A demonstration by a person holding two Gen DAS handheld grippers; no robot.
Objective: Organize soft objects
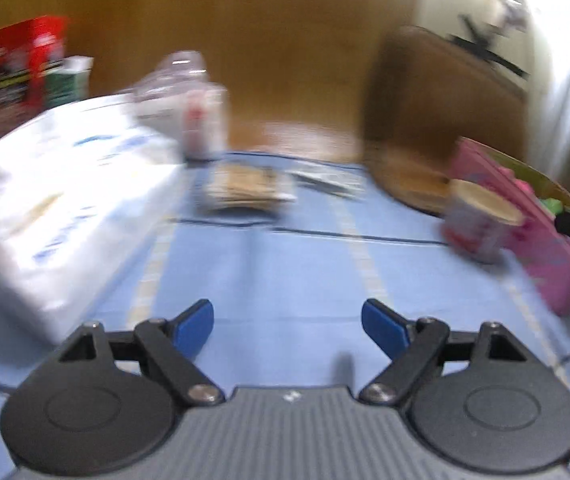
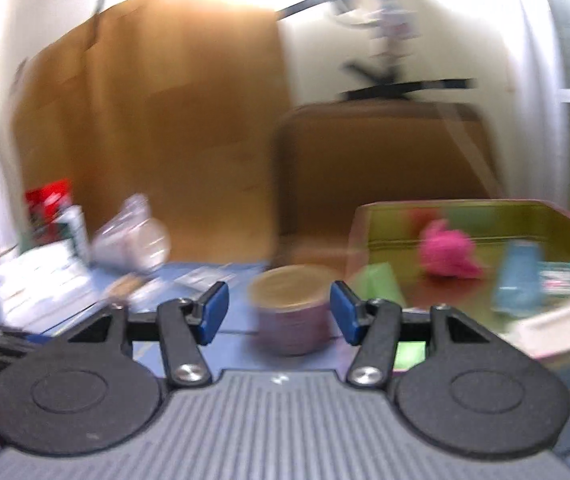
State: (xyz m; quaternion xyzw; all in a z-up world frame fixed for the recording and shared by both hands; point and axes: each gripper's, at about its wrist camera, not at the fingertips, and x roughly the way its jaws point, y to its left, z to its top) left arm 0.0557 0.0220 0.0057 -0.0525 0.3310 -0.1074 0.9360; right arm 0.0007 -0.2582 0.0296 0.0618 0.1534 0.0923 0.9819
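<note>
One tin box (image 2: pixel 485 216), pink plush toy (image 2: pixel 449 254) inside

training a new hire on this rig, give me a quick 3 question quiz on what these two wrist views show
1. True or false: the left gripper has a soft object between its fingers.
2. Where does the pink soft toy lie? A) on the blue cloth B) inside the tin box C) in the right gripper
3. What stands just beyond the right gripper's open fingers?

Key: 1 false, it is open and empty. 2 B. 3 a round cup with a tan lid.
</note>
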